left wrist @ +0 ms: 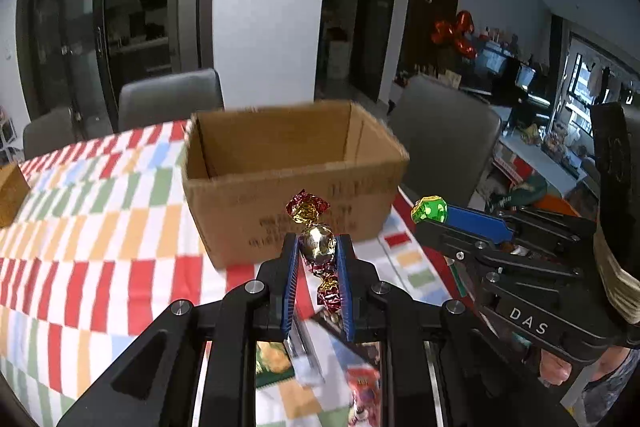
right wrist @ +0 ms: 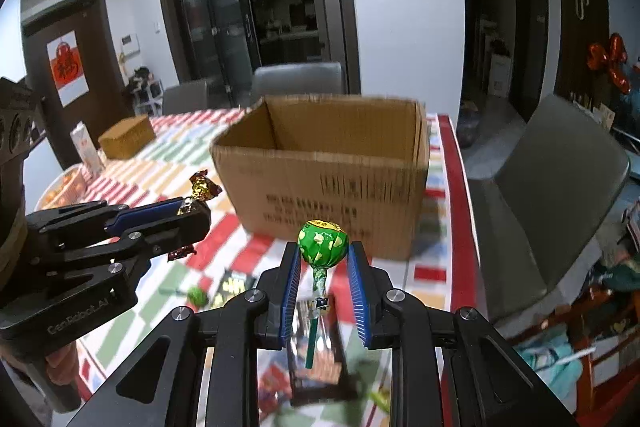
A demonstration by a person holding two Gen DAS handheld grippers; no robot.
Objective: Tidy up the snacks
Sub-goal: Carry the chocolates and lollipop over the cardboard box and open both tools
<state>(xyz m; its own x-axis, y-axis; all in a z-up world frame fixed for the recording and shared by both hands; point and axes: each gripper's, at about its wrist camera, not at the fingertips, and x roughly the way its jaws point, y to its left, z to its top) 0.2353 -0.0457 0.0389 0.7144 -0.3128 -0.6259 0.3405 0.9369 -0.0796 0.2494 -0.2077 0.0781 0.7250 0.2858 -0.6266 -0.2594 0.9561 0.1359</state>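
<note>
My left gripper [left wrist: 318,247] is shut on a gold and dark-red foil-wrapped candy [left wrist: 316,243], whose twisted end sticks up above the fingertips. My right gripper [right wrist: 324,253] is shut on a green lollipop [right wrist: 323,242]; its stick hangs down between the blue pads. Both are held in the air in front of an open cardboard box [left wrist: 288,167] standing on the checked tablecloth [left wrist: 80,227]. The right gripper [left wrist: 436,219] with the lollipop [left wrist: 430,209] shows at the right of the left wrist view. At the left of the right wrist view the left gripper [right wrist: 192,207] holds its candy [right wrist: 202,189].
Snack packets [right wrist: 232,285] and another green lollipop [right wrist: 196,295] lie on the cloth below the grippers. A smaller brown box [right wrist: 128,135], a carton [right wrist: 86,147] and a bowl [right wrist: 60,187] stand at the far left. Grey chairs [right wrist: 560,195] surround the table.
</note>
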